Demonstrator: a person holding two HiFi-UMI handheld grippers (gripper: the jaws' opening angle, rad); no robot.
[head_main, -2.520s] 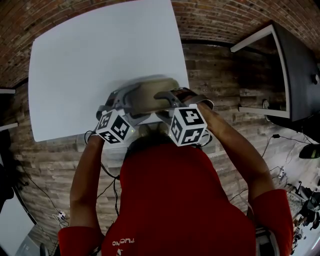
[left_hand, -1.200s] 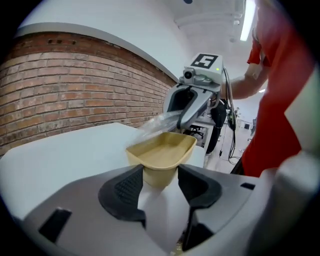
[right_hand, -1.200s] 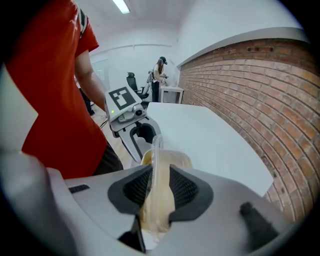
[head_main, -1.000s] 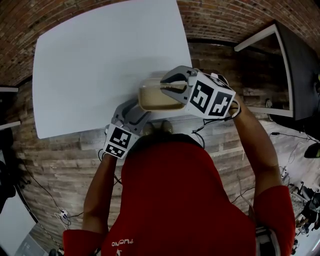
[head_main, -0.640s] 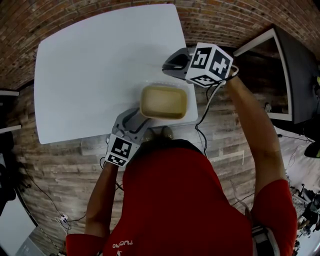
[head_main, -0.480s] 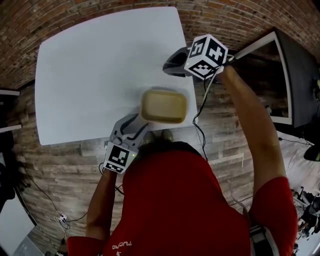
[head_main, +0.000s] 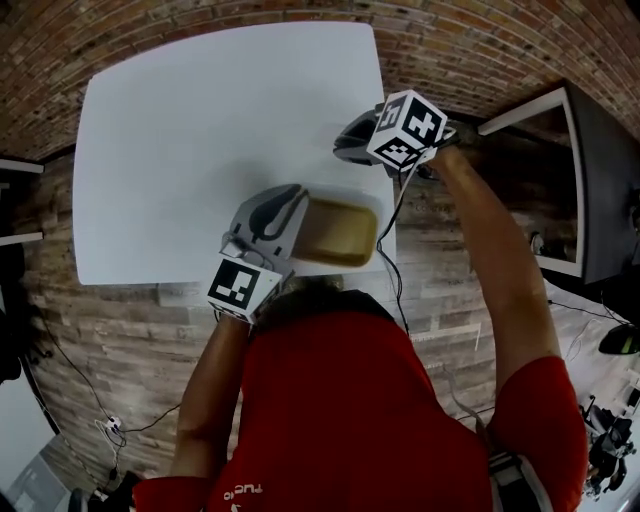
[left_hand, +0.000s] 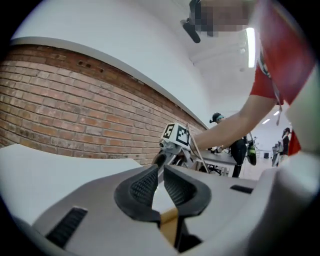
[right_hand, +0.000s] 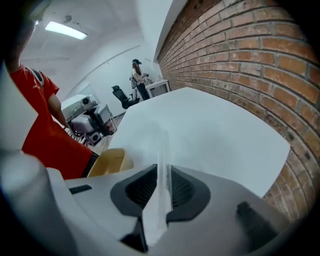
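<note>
Left gripper (left_hand: 161, 174) jaws pinch the rim of a shallow tan tray (head_main: 340, 232) (tilted, smooth-sided) at the white table's (head_main: 200, 130) near right corner; farther right, the right gripper (right_hand: 162, 176) clamps a clear plastic sheet (right_hand: 161, 147).

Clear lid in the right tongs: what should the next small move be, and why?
Probably lower the right tongs and lay the clear lid flat on the white table. The lid is pinched on edge between those tongs, well apart from the tan tub. The left tongs grip the tub by its rim, tilted near the table's edge, so it looks awkward to carry.
</note>
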